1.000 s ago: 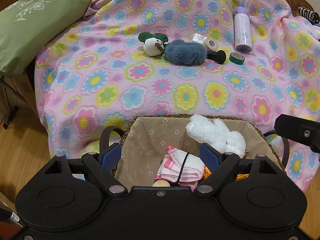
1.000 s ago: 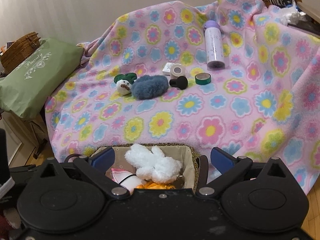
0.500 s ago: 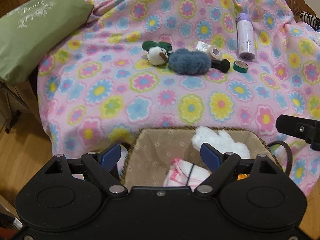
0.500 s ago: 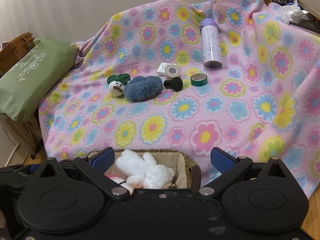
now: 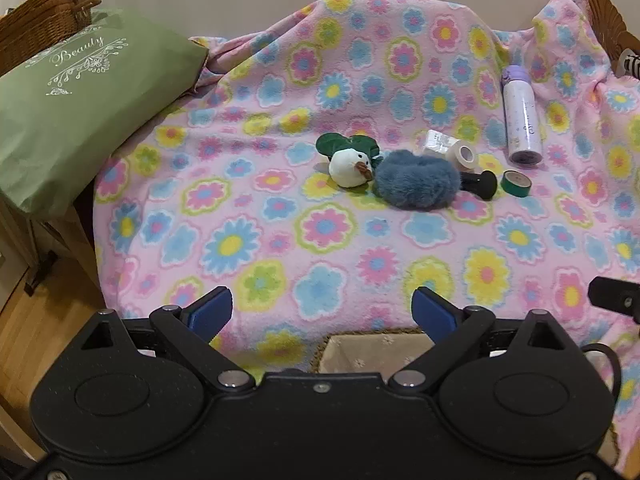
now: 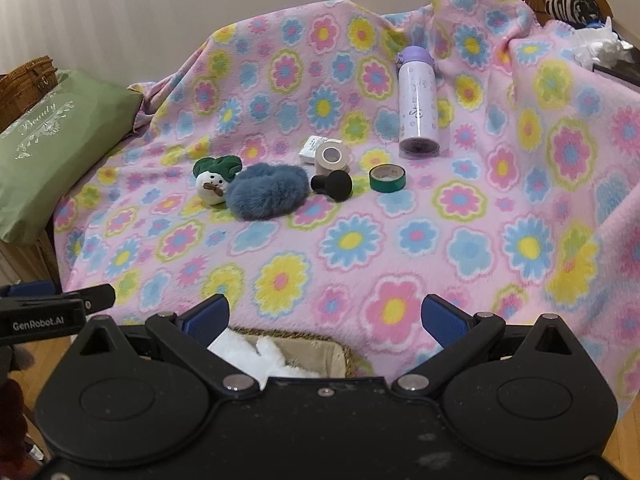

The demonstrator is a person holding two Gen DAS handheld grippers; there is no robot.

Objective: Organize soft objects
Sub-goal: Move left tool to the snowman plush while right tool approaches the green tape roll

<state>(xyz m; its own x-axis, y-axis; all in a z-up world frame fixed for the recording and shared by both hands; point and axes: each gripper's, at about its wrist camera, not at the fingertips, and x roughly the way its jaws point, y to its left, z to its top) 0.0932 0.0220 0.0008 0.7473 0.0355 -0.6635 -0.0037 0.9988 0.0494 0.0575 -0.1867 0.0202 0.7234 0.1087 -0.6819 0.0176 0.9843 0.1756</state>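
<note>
— Left gripper (image 5: pixel 322 306)? Had just been opening; jaws stood wide, nothing between the pads, hung over the near edge of the flowered fleece blanket (image 5: pixel 256 216).

— And the right gripper (image 6: pixel 324 316)? Spread wide as well, gripped nothing, above the woven basket (image 6: pixel 320 338) at the near edge.

— In the basket? Held a white plush toy (image 6: pixel 248 354), partly hidden behind the gripper body. Showed only a corner of the fabric lining in the left wrist view.

— Farther out on the blanket? Lay in a loose row: a small snowman plush with green cap (image 5: pixel 352 162) at the left, touching a blue furry scrunchie (image 5: pixel 416 186) just to its right. Then a black knob-shaped thing (image 5: pixel 482 182), a beige tape roll (image 5: pixel 462 156) with a small white packet behind it, and a green tape roll (image 5: pixel 516 183).

— Far right? Stood upright, a lilac bottle (image 6: pixel 418 104). Off the left edge, rested a green cushion (image 5: pixel 72 120) against a wicker hamper.
</note>
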